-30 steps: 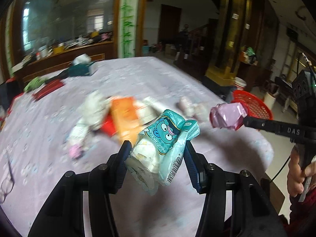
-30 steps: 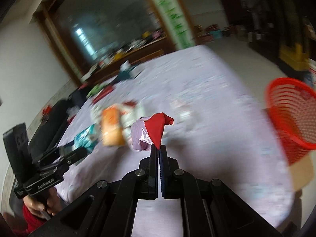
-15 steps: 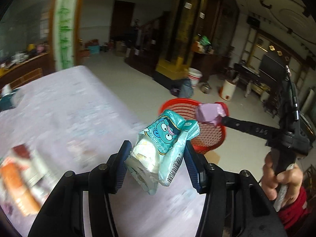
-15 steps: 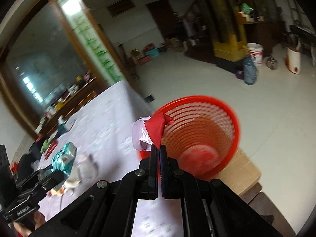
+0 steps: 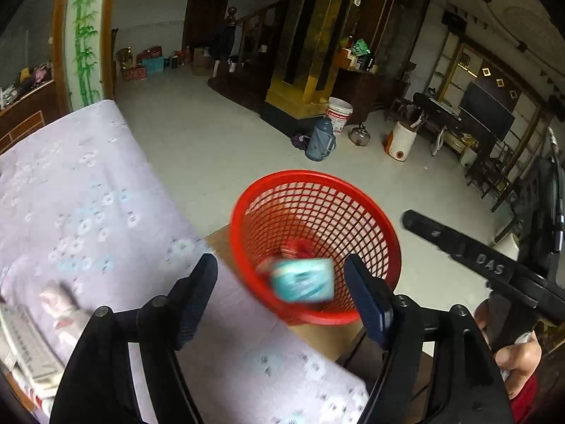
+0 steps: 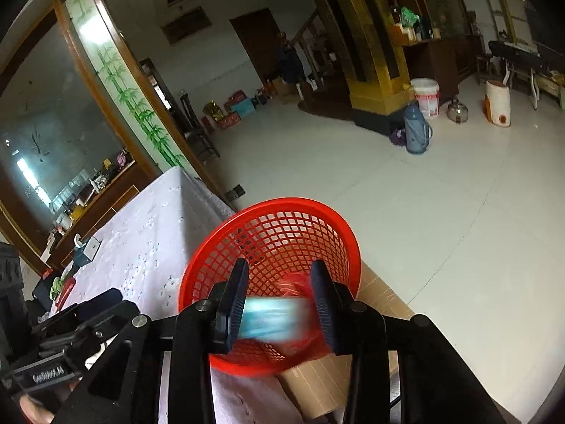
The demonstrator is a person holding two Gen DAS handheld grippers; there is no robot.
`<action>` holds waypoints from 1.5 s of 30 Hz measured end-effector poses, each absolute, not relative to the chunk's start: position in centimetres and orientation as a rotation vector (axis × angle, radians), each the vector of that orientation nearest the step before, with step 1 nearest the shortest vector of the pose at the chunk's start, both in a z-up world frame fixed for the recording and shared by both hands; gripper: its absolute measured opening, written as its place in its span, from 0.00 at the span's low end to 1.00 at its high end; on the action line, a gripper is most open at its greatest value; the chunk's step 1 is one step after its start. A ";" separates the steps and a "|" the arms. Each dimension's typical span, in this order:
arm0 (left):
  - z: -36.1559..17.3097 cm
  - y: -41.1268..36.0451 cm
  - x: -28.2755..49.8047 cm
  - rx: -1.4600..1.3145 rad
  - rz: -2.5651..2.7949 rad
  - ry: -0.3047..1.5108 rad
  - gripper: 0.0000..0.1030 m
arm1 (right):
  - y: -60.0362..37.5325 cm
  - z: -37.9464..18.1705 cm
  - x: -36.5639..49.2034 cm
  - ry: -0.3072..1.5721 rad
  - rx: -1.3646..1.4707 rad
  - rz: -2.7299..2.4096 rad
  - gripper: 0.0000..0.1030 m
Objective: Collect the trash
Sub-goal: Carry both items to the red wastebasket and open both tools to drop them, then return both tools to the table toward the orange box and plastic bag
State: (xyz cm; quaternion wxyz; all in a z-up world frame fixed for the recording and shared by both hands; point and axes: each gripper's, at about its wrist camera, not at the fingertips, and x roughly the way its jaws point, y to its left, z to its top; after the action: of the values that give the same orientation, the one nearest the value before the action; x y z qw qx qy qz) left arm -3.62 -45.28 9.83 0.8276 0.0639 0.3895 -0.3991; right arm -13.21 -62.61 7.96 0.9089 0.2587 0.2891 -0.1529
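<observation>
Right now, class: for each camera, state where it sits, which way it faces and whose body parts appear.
Left wrist: on the left gripper, looking down at the red basket; a hand shows.
Right wrist: on the right gripper, facing the same basket; the left gripper at lower left.
Shared: basket, blurred teal packet, lilac table.

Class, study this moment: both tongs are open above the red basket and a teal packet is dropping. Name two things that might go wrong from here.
1. The red basket stands on a cardboard box beside the table; a knock from the open left tongs or right tongs might tip it.
2. The teal packet, blurred in mid-fall near the rim, may bounce out onto the floor.
</observation>
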 end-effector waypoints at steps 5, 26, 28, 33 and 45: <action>10.2 -40.0 -5.4 0.113 -0.816 0.793 0.76 | -58.9 8.5 -14.6 0.572 0.513 -0.237 0.46; 9.6 -16.9 -9.8 0.029 -0.536 0.728 0.77 | -41.8 7.2 -9.5 0.711 0.344 0.071 0.53; 9.6 -14.9 -9.9 0.005 -0.511 0.725 0.77 | -41.2 7.0 -9.2 0.717 0.345 0.076 0.53; 9.5 -10.3 -9.5 -0.046 -0.416 0.720 0.77 | -39.9 6.4 -8.0 0.753 0.350 0.094 0.53; 7.6 -4.7 -5.5 -0.211 -0.327 0.797 0.77 | -36.7 5.9 -5.0 0.820 0.323 0.166 0.53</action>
State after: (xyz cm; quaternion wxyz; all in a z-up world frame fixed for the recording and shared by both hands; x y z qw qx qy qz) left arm -5.51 -4.73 7.55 0.9034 -0.1021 0.3854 -0.1581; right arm -4.96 -36.75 5.93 0.9011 0.1560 0.3966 0.0804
